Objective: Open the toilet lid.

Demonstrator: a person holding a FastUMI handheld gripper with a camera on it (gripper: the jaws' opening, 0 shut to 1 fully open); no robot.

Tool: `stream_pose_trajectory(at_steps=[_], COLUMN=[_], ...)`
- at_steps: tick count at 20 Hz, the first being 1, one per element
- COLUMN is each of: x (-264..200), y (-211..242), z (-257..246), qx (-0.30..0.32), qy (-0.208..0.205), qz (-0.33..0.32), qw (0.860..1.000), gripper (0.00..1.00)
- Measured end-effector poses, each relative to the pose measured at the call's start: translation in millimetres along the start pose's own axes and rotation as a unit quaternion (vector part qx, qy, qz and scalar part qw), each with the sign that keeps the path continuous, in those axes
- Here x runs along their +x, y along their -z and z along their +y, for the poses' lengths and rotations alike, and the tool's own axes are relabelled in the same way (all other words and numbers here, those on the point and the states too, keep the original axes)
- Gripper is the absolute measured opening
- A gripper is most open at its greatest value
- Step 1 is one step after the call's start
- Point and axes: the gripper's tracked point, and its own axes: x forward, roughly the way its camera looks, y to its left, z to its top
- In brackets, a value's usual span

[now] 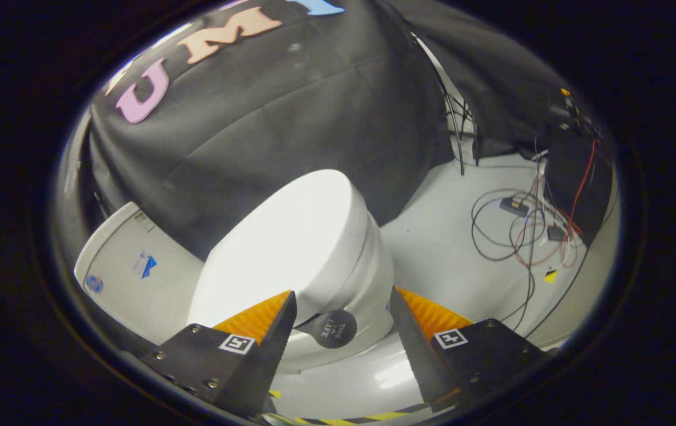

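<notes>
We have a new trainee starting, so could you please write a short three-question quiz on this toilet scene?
1. True or false: the white oval toilet lid is already raised upright.
2. The round dark tab at the lid's front edge lies: A) between the gripper fingers B) beside the tangled cables on the white floor.
3. Fill in: the gripper's fingers are ____.

Key: 1 false, it lies closed. 2 A. 3 open, pressing on nothing.
</notes>
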Motion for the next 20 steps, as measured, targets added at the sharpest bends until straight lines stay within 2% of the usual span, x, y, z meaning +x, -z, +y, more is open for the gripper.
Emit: stream_pose_trajectory(at_steps=[3,5,6,7,9,12,13,14,15,16,20], x=[2.3,3.4,4.1,6.3,8.9,5.7,1.4,19.0,33.5,20.7,15.7], y=[15.8,20.2,24.5,29.9,27.1,20.2,15.9,25.6,30.3,26.9,19.5], z=[-2.6,2.4,6.5,2.1,7.3,11.7,0.9,-5.9,-8.7,-10.8,-0.7], qx=[0.044,0.079,0.092,0.096,0.11,0.142,0.149,0.176,0.201,0.2,0.171], qy=[-0.009,-0.03,-0.042,-0.03,-0.051,-0.08,-0.069,-0.059,-0.077,-0.083,-0.094], qz=[0.034,0.05,0.061,0.065,0.07,0.062,0.061,0.065,0.061,0.063,0.062], qw=[0.998,0.995,0.993,0.993,0.99,0.985,0.985,0.98,0.975,0.974,0.979], gripper=[0.78,0.77,0.67,0.56,0.35,0.35,0.35,0.24,0.13,0.02,0.01])
